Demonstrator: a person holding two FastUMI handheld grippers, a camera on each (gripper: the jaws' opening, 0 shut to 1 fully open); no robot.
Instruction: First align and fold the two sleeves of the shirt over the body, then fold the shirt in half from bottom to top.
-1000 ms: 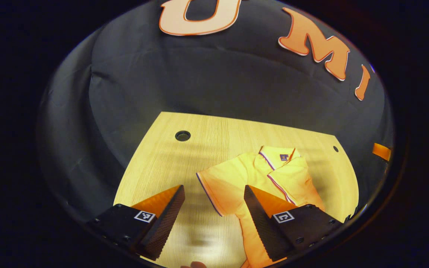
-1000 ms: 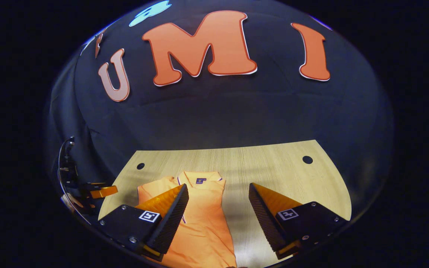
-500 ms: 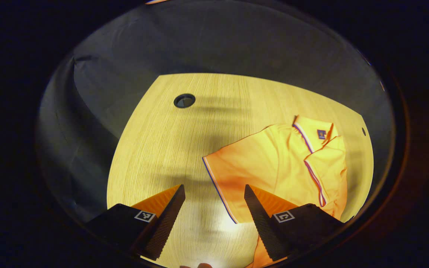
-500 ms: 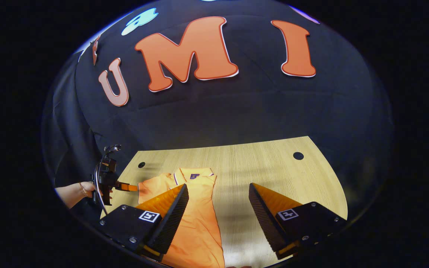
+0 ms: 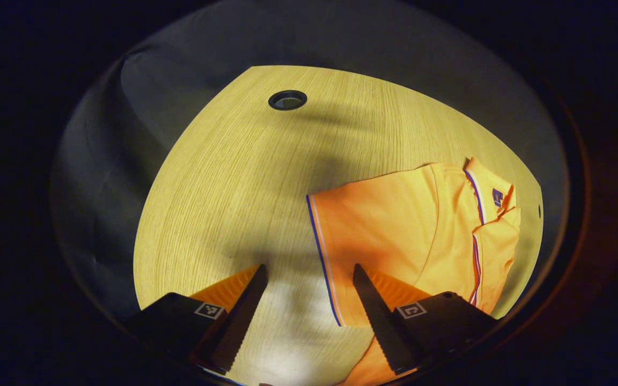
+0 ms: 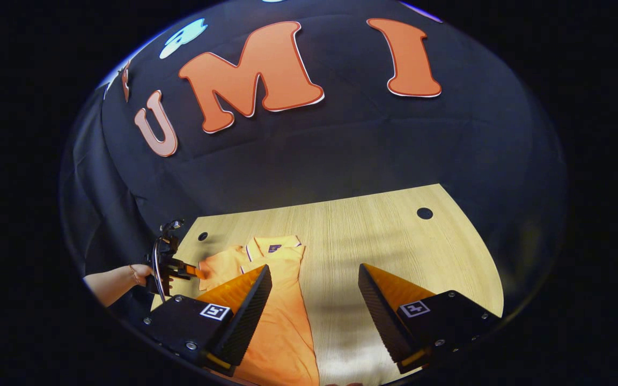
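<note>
Table (image 5: 223, 177): light wood grain, carrying the shirt; a round hole (image 5: 287, 100) sits toward 12 o'clock in the left gripper view.

Shirt (image 5: 395, 230): orange, flat on the table, lying from 2 to 5 o'clock in the left gripper view. One sleeve (image 5: 494, 252) is folded across the body; the other sleeve (image 5: 362, 225) is spread flat toward 9 o'clock, its striped cuff edge (image 5: 322, 257) facing the left gripper (image 5: 309, 271). In the right gripper view the shirt (image 6: 282, 321) runs from 10 o'clock down to 6 o'clock.

Left gripper: fingers spread apart, gripping nothing, straddling the cuff edge from above; contact cannot be determined.

Right gripper (image 6: 314, 271): fingers spread apart, gripping nothing; the table shows between them, the shirt beneath the 9 o'clock finger.

A hand (image 6: 140, 273) holds the left gripper at 9 o'clock in the right gripper view.
</note>
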